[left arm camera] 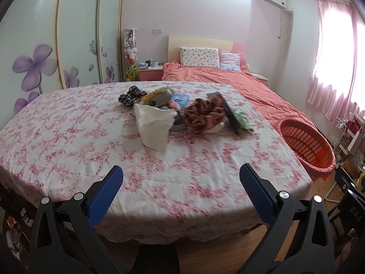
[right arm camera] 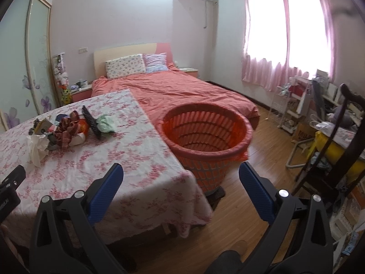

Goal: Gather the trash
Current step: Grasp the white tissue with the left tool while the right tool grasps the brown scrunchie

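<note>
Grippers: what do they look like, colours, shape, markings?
Left gripper and right gripper look identical: black plastic clamp-style arms with triangular cutouts, silver round rivets, and jaws faced with textured blue pads. No cables or sleeves visible. Neither wrist view shows markings on its own gripper.

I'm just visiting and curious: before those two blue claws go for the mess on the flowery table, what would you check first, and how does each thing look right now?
1. Left gripper open with nothing in it: ok.
2. Right gripper open with nothing in it: ok.
3. Orange basket upright beside the table's right edge, mouth open: ok.
4. Basket has room inside: ok, what shows of its inside looks bare.
5. Pile is reachable: the white crumpled paper lies nearest, with bare tablecloth between it and the left gripper: ok.
6. Which pieces count as trash: cannot tell; the brown cloth and black comb may not belong with it.
</note>
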The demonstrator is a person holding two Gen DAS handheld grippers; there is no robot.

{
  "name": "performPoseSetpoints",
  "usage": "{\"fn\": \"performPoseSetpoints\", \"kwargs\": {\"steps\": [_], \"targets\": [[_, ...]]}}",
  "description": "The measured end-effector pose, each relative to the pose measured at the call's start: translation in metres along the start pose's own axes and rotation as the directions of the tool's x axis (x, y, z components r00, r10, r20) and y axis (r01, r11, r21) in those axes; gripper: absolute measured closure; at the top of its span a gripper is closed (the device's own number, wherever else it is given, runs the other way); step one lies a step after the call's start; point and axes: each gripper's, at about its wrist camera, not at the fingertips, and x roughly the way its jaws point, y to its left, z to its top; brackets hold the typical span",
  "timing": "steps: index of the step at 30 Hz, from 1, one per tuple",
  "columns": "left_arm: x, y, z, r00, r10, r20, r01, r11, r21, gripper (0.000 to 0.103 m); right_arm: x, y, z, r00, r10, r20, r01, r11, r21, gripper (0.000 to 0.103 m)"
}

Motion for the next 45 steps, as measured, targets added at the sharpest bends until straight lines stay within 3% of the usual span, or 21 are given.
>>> {"fn": "performPoseSetpoints", "kwargs": {"steps": [9, 19, 25, 28, 34, 36, 41, 45], "targets": [[0.060, 0.044, 0.028, 0.998, 0.026, -0.065, -0.031, 0.997, -0.074, 0.002, 0.034, 0.035, 0.013, 0.997, 0.072, -0.022, -0.072, 0.997, 0.002, 0.004], [0.114, 0.046, 0.049, 0.992, 0.027, -0.123, -0.033, 0.998, -0.046, 0.005, 0.069, 0.074, 0.020, 0.991, 0.111, -0.073, -0.115, 0.992, -0.060, 0.004], [0.132, 0.051, 0.050, 0.987, -0.011, -0.163, 0.002, 0.999, -0.051, 0.024, 0.085, 0.086, 0.021, 0.987, 0.121, -0.101, -0.129, 0.989, -0.076, 0.004], [0.135, 0.055, 0.051, 0.985, -0.018, -0.172, 0.010, 0.999, -0.048, 0.038, 0.093, 0.093, 0.024, 0.986, 0.126, -0.108, -0.136, 0.987, -0.085, 0.004], [0.132, 0.070, 0.047, 0.984, -0.037, -0.175, 0.026, 0.997, -0.066, 0.074, 0.104, 0.105, 0.030, 0.982, 0.148, -0.114, -0.159, 0.984, -0.087, 0.004], [0.133, 0.077, 0.046, 0.983, -0.042, -0.178, 0.028, 0.997, -0.077, 0.091, 0.106, 0.110, 0.032, 0.981, 0.159, -0.114, -0.170, 0.981, -0.089, 0.006], [0.126, 0.091, 0.047, 0.986, -0.049, -0.157, 0.033, 0.994, -0.105, 0.100, 0.111, 0.132, 0.037, 0.969, 0.213, -0.125, -0.226, 0.968, -0.107, 0.016], [0.115, 0.102, 0.052, 0.991, -0.045, -0.126, 0.031, 0.993, -0.110, 0.100, 0.117, 0.155, 0.042, 0.949, 0.278, -0.147, -0.295, 0.949, -0.109, 0.033]]}}
